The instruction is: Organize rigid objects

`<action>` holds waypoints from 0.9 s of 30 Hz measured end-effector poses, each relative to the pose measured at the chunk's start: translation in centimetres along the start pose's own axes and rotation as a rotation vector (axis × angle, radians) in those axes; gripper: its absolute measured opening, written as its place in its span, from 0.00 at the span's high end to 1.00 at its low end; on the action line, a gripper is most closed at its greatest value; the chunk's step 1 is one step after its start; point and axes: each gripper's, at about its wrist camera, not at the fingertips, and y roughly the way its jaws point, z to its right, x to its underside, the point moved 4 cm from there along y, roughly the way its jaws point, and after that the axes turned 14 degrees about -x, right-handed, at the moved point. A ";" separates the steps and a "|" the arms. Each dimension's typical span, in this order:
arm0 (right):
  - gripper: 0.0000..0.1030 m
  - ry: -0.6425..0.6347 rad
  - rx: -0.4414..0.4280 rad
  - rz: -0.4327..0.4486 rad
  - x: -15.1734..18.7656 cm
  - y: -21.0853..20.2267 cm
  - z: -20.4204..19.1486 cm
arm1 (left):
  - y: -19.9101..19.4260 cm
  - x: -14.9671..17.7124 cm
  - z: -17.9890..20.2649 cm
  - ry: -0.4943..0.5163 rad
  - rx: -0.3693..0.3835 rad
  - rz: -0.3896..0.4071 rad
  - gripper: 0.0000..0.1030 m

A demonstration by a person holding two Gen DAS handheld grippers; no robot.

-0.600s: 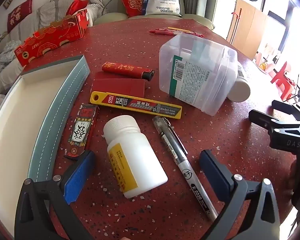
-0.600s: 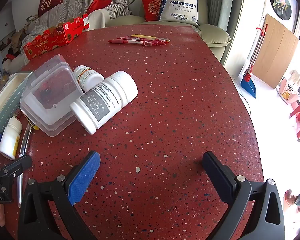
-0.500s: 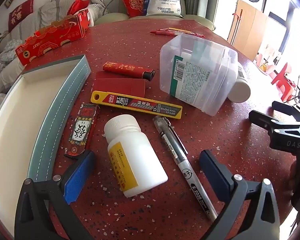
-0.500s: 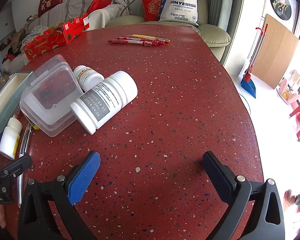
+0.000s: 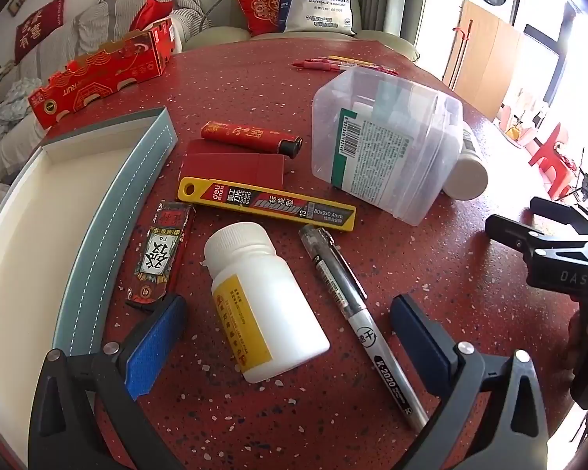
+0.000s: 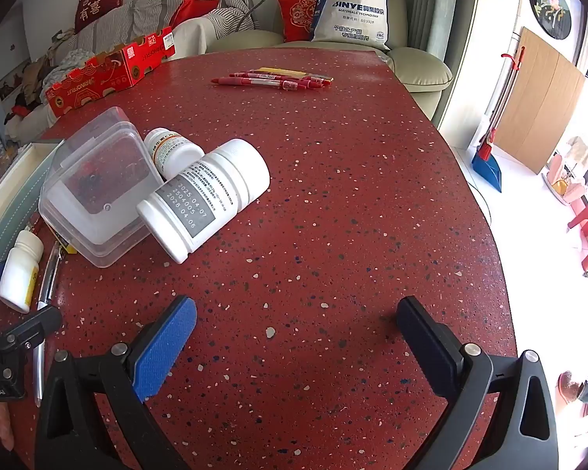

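Nothing shifts since a moment ago: my left tongs [image 5: 286, 325] stay spread and empty over the white bottle [image 5: 264, 301], which lies just right of the grey tray [image 5: 109, 235], right tongs [image 6: 294, 333] spread over bare tabletop [image 6: 352, 196], so sorting hasn't started.

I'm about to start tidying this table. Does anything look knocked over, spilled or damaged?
Nothing spilled or broken shows. The clear plastic container lies tipped on its side, and all three white bottles lie flat: the large bottle and small bottle against it, and the yellow-labelled bottle beside the pen.
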 end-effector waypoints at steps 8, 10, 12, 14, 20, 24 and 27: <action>0.01 0.122 -0.014 0.170 -1.8 -2.8 -1.8 | 0.1 -0.1 -0.3 -0.019 0.016 0.006 0.00; 0.01 0.154 -0.020 0.177 -3.2 -2.3 -2.2 | 0.1 -0.1 -0.3 -0.019 0.016 0.007 0.00; 0.01 0.151 0.020 0.150 -4.3 -0.9 -2.5 | 0.1 -0.1 -0.3 -0.021 0.017 0.007 0.00; 0.01 0.146 0.011 0.107 -4.7 0.9 -2.4 | 0.0 -0.1 -0.4 -0.026 0.028 0.011 0.00; 0.19 0.108 0.020 0.075 -3.0 1.8 -1.6 | -0.1 -0.5 -2.3 -0.126 0.153 0.029 0.00; 0.20 0.086 -0.004 0.060 -3.0 1.6 -1.4 | 0.4 -1.2 -1.3 -0.041 0.134 0.024 0.00; 0.20 0.046 -0.002 0.061 -3.9 1.5 -2.1 | 0.7 -1.2 0.0 0.048 0.074 0.003 0.00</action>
